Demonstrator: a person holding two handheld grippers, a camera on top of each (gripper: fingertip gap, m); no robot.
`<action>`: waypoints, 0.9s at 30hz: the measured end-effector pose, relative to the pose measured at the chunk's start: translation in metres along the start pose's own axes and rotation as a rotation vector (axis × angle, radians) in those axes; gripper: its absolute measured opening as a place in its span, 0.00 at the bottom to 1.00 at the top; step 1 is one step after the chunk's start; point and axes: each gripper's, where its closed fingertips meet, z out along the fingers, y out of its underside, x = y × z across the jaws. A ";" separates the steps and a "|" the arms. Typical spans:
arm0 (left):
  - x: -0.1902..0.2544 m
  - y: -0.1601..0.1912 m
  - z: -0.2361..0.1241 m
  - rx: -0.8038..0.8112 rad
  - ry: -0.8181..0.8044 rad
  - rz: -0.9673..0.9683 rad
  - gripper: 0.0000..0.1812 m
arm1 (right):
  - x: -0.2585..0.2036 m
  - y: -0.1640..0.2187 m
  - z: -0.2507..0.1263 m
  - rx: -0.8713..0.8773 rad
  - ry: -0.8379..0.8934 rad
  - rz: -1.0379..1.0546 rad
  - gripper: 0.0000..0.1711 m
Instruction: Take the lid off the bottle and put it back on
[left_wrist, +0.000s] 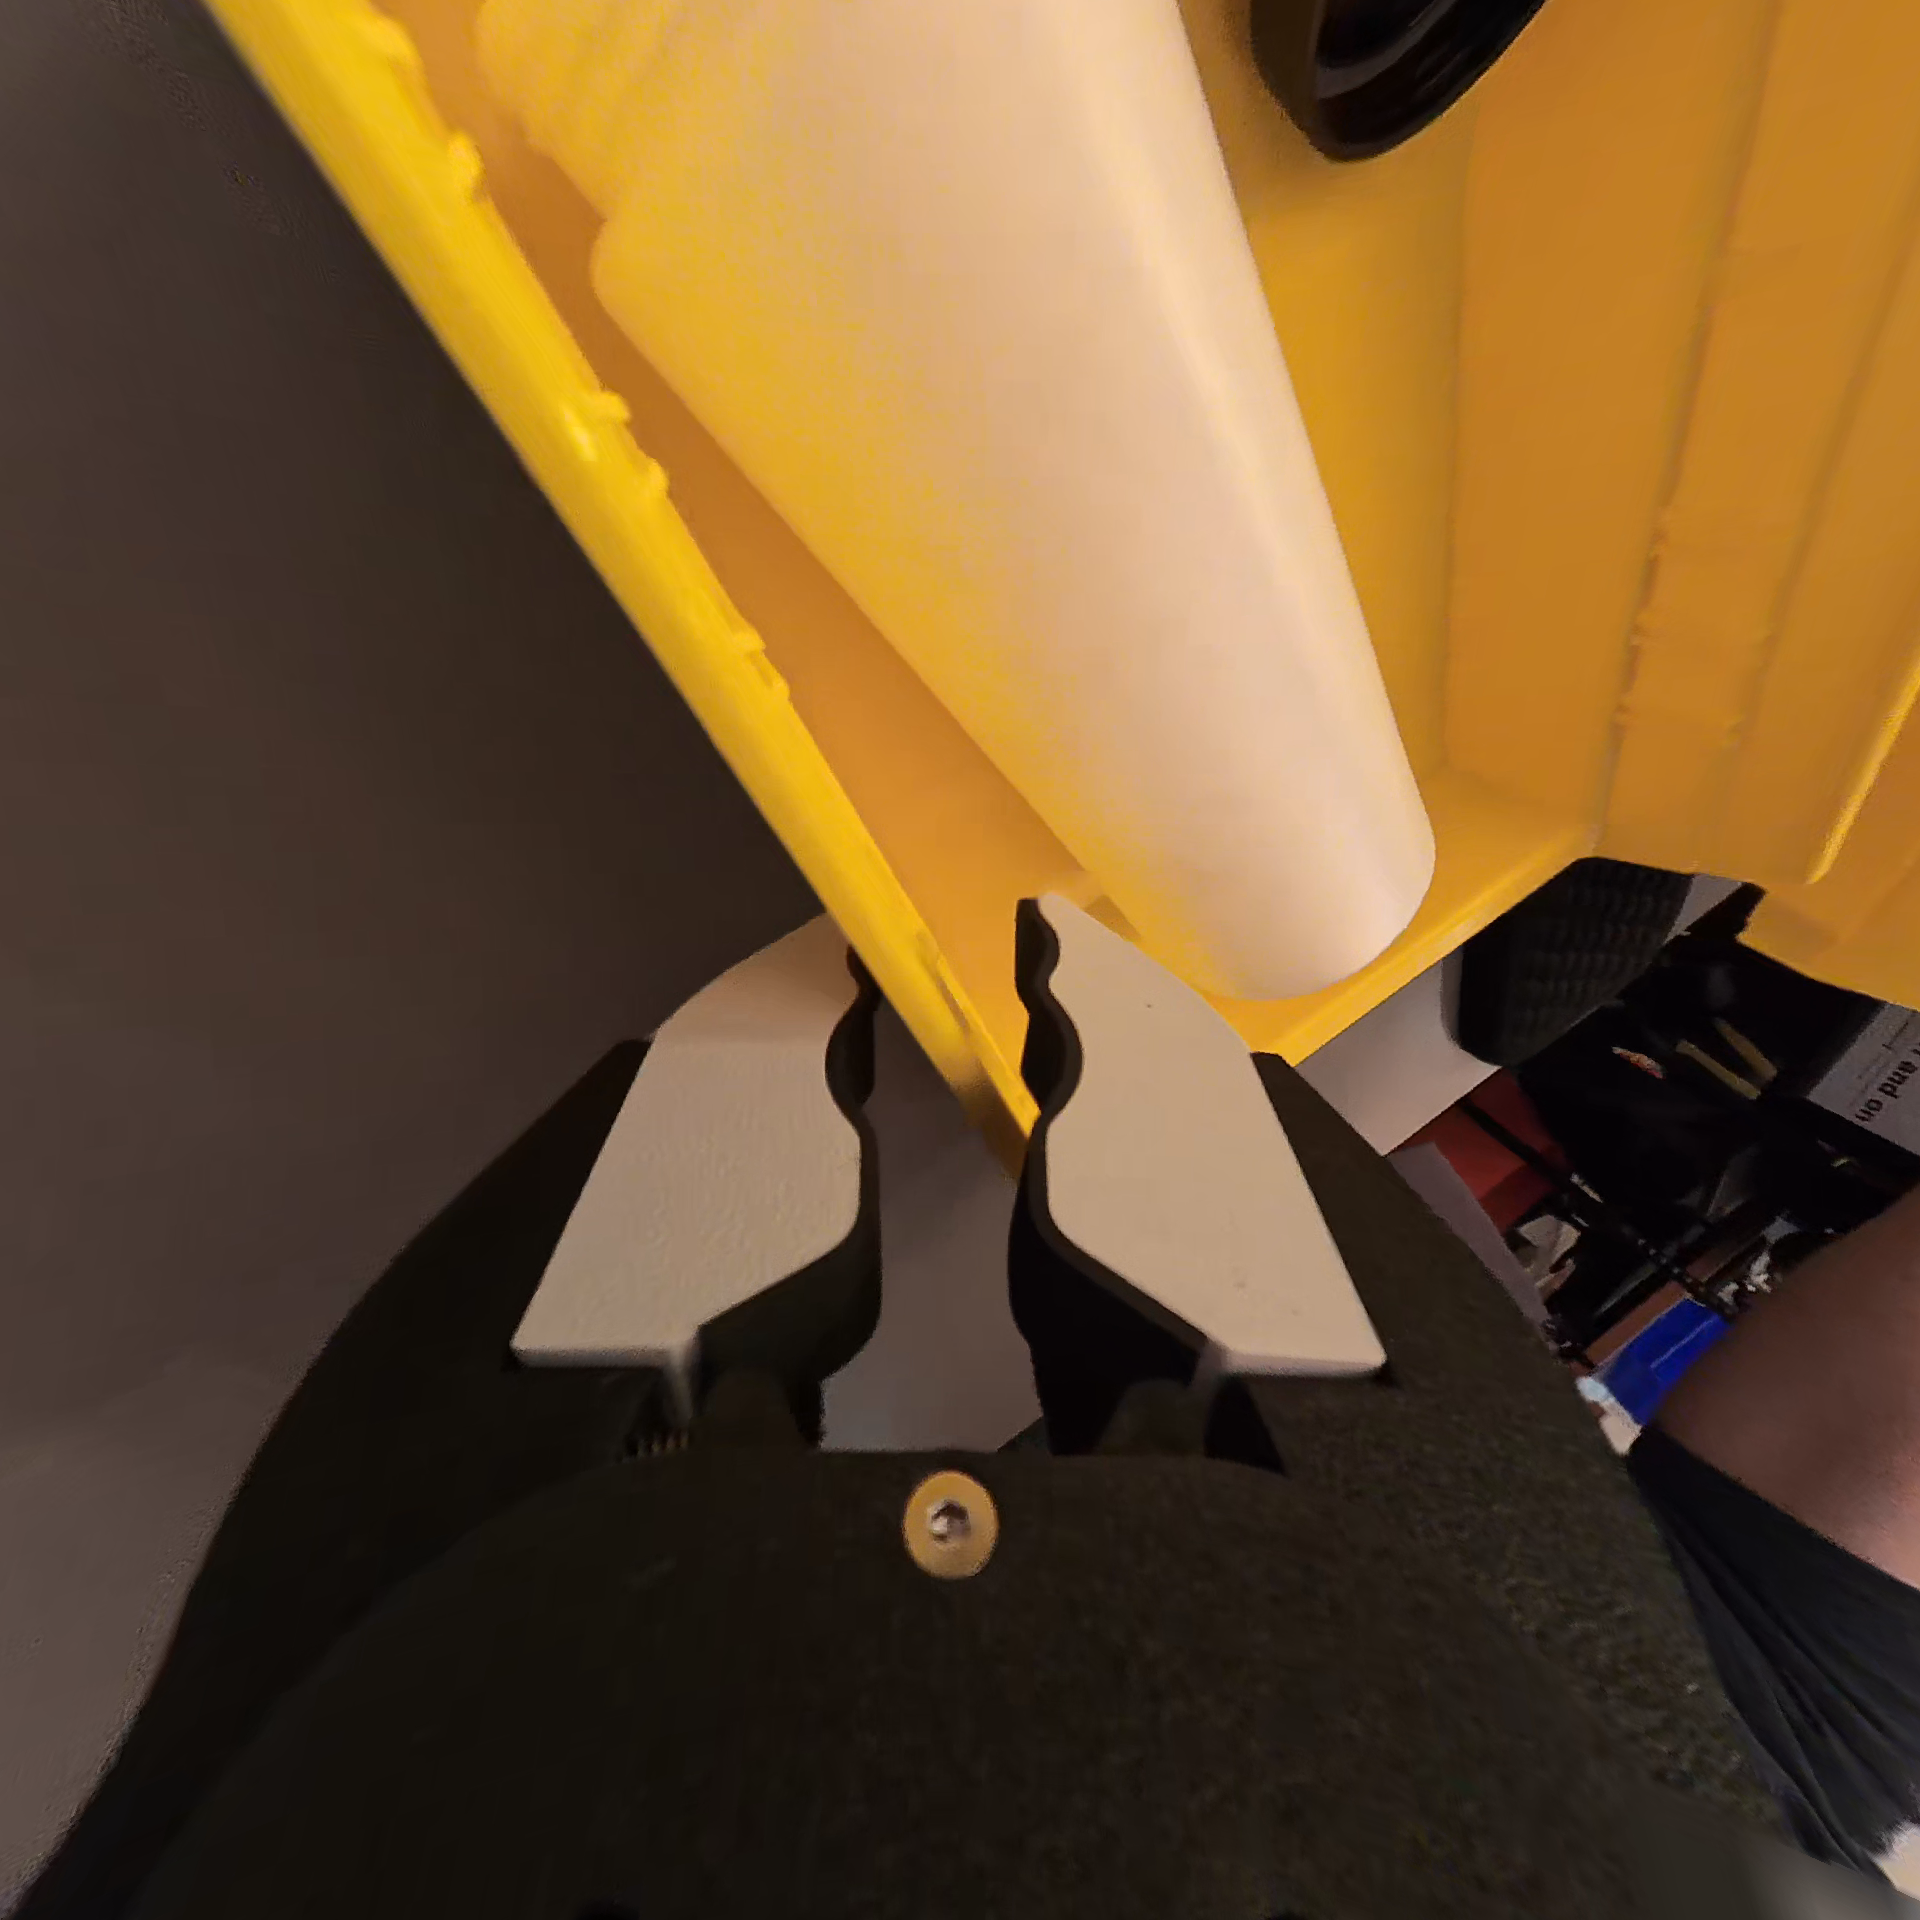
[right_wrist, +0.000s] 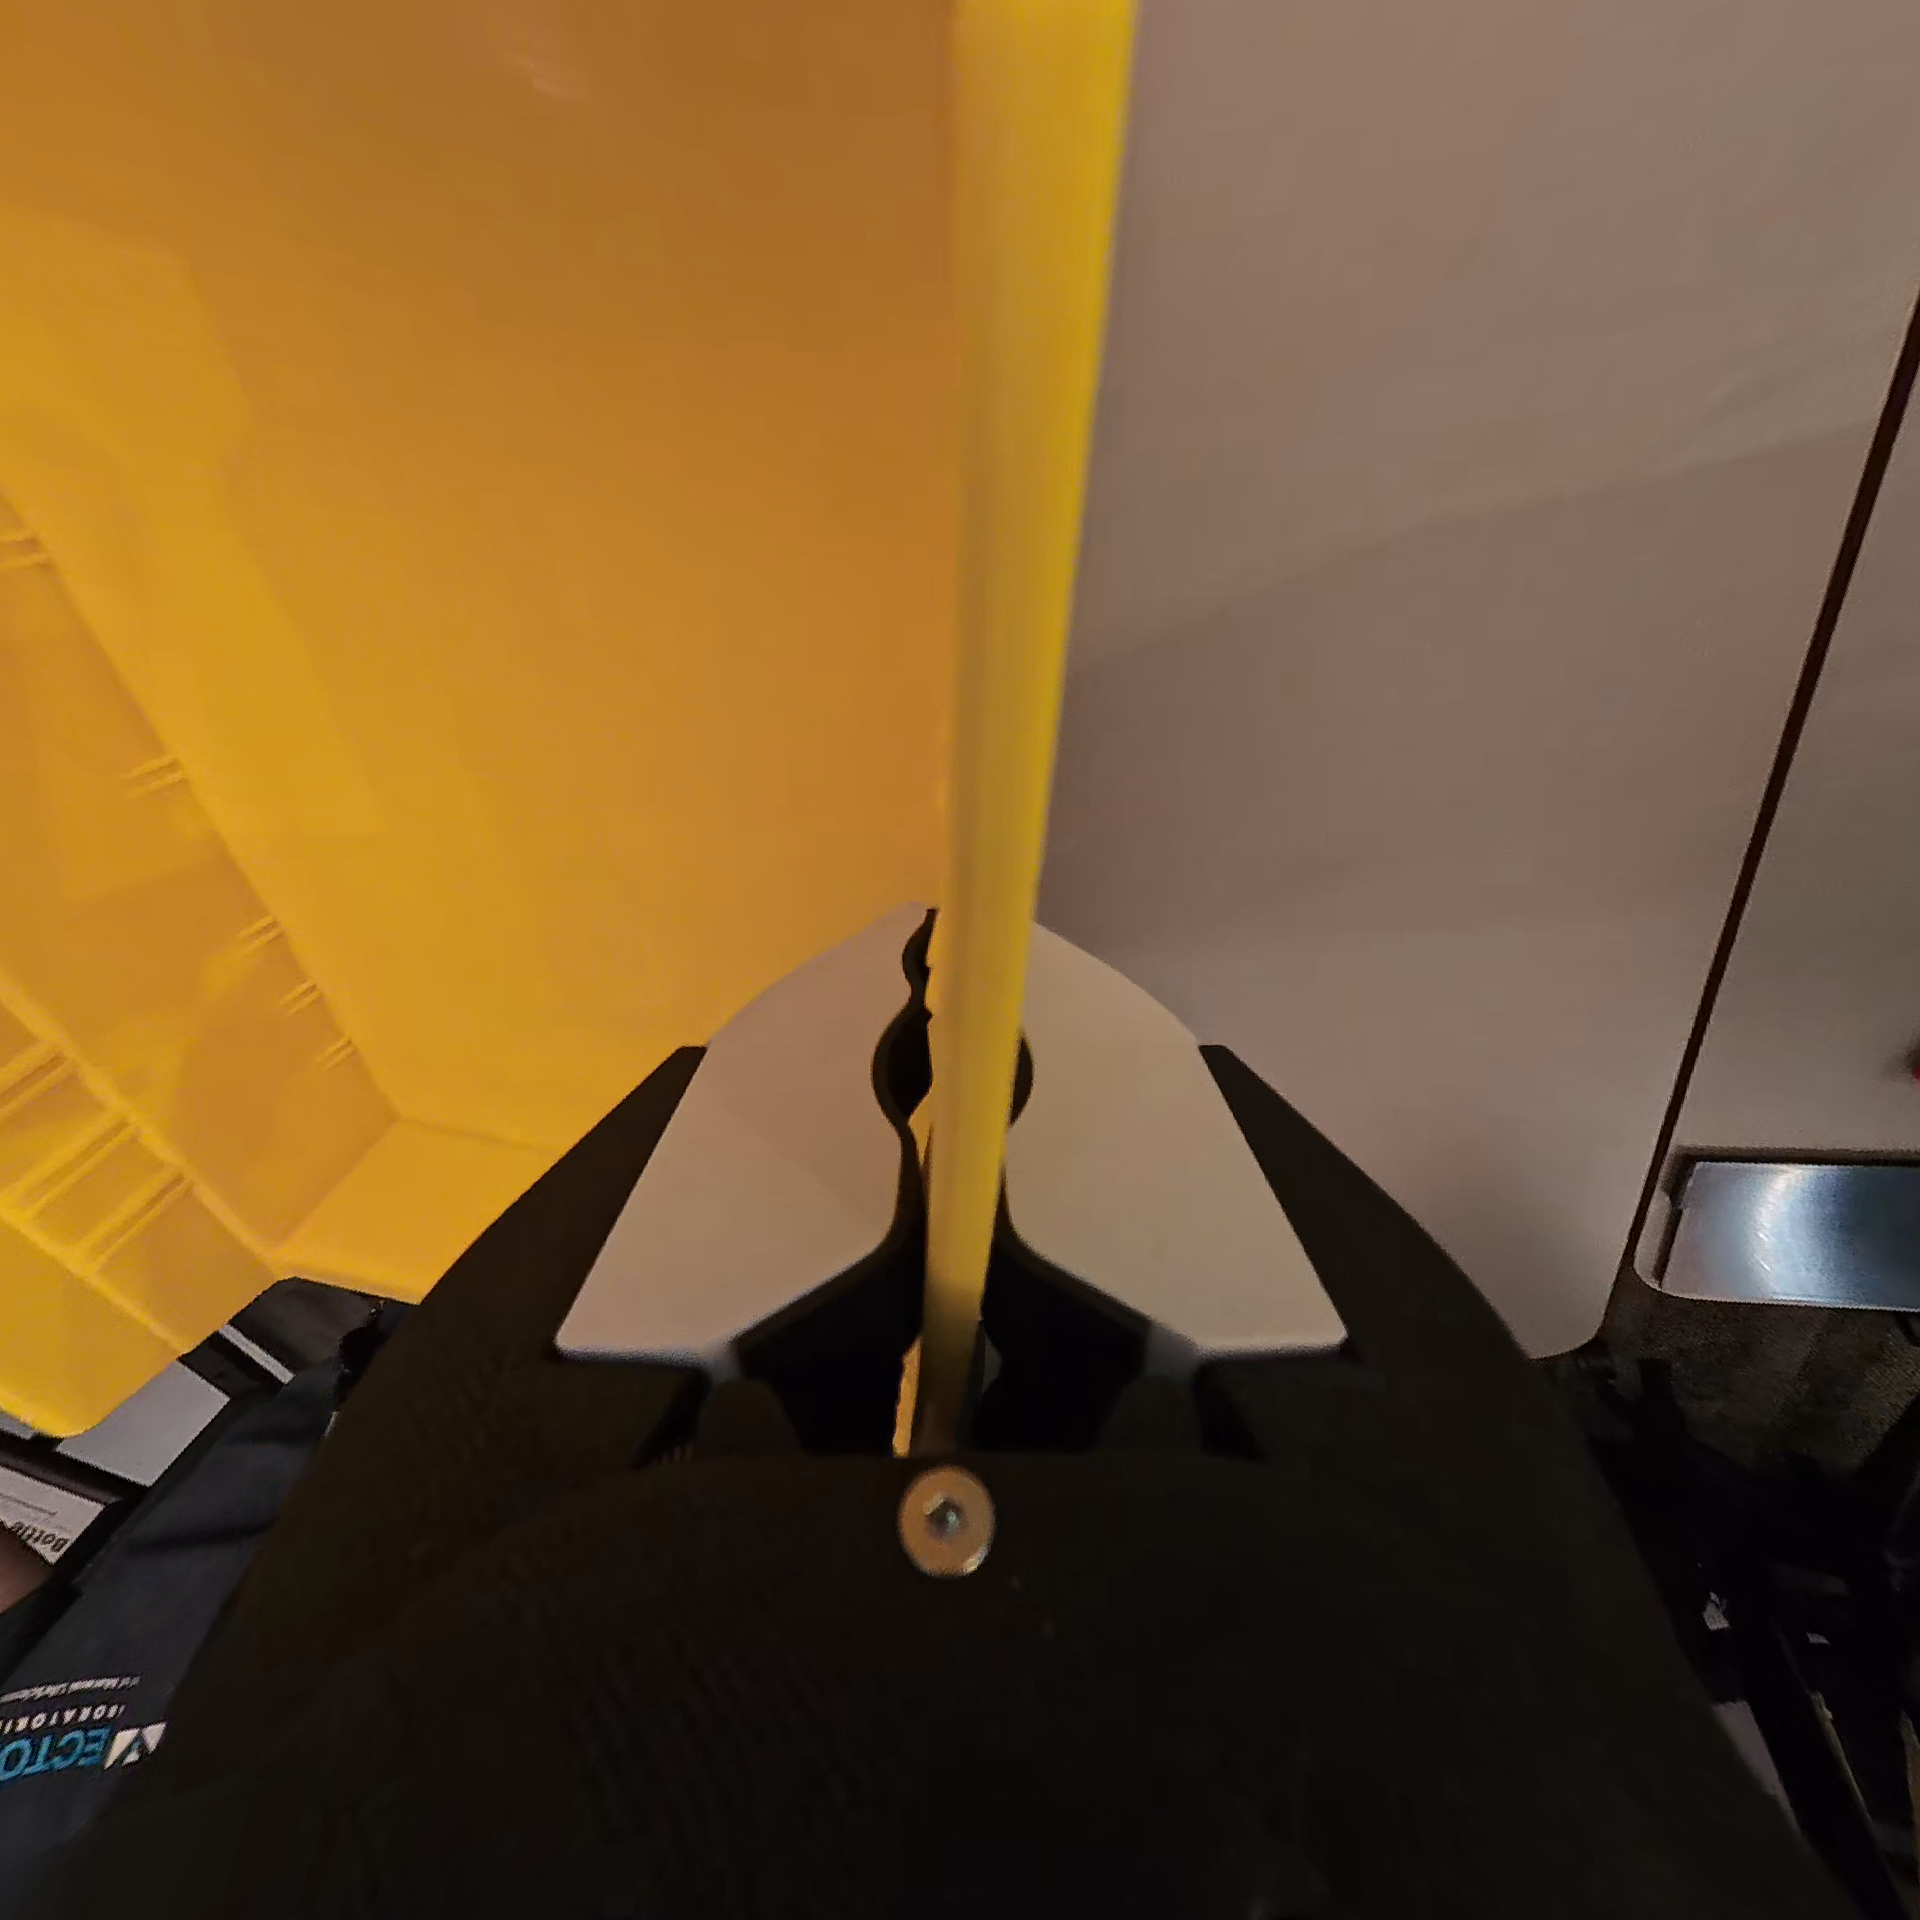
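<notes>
Black-and-white fingers (right_wrist: 727, 1164) of the right gripper (right_wrist: 971, 925) sit nearly closed on the thin yellow rim (right_wrist: 1023, 623) of a bin (right_wrist: 468, 520), pinching it edge-on. On the other side, the left gripper (left_wrist: 940, 935) has its jaws a little apart around the bin's opposite rim (left_wrist: 644, 561), which touches only the right finger (left_wrist: 1164, 1143). Inside the bin lies a cream bottle (left_wrist: 987, 468) on its side, with a black lid (left_wrist: 1382, 73) near the top corner, well apart from both grippers.
</notes>
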 end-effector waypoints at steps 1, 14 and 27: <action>-0.001 0.000 -0.003 0.002 0.018 -0.004 0.11 | -0.001 0.000 0.000 0.002 -0.002 -0.001 0.03; -0.069 0.020 -0.036 0.035 -0.040 -0.057 0.08 | -0.059 -0.020 0.025 -0.033 -0.030 -0.082 0.02; -0.178 0.077 -0.088 0.082 -0.129 -0.189 0.05 | -0.128 -0.049 0.069 -0.107 -0.028 -0.187 0.02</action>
